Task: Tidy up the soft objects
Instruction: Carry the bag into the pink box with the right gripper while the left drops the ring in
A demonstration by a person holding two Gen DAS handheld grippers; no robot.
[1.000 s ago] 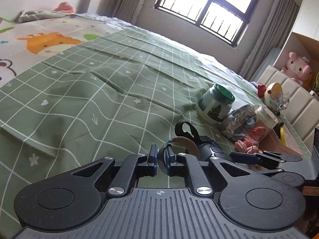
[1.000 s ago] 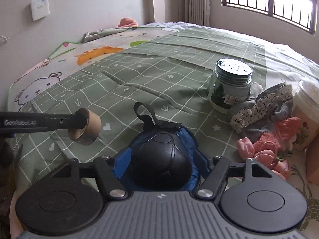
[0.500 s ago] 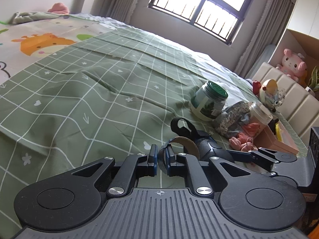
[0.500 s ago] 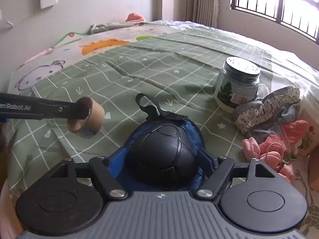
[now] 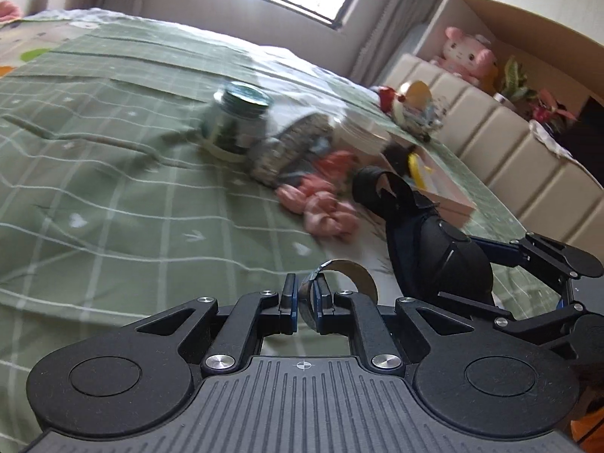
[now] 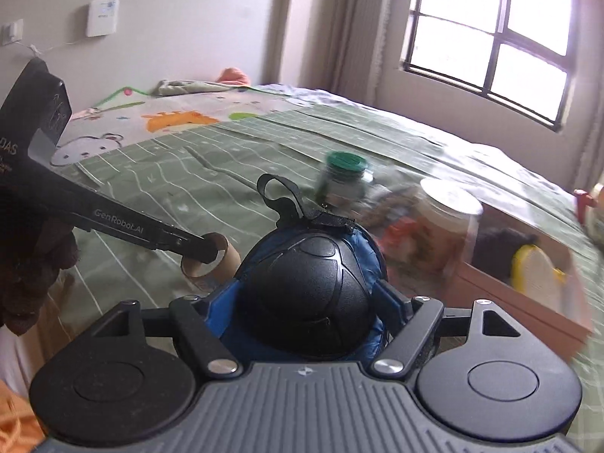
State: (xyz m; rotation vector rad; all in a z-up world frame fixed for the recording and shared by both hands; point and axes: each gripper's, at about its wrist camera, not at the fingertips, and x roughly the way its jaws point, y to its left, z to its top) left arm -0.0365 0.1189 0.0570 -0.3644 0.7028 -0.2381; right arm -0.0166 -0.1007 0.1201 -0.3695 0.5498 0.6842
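Cardboard, a short brown tube (image 6: pixel 211 260), sat pinched by its wall between the pressed-together fingers of the left gripper (image 5: pixel 305 296), held aloft over the green checked bedspread (image 5: pixel 113 196), apparently to carry it off. The right gripper (image 6: pixel 309 302) clamped a black-and-blue padded knee guard (image 6: pixel 307 287) across its sides, strap loop up, likely for transport toward the pink box (image 6: pixel 502 287) beside it. Pink soft items (image 5: pixel 324 211) still lay near a green-lidded jar (image 5: pixel 236 124), blurred in both views.

daylight from window (image 6: pixel 487 37), glare | motion blur on bed items | fisheye edge warping
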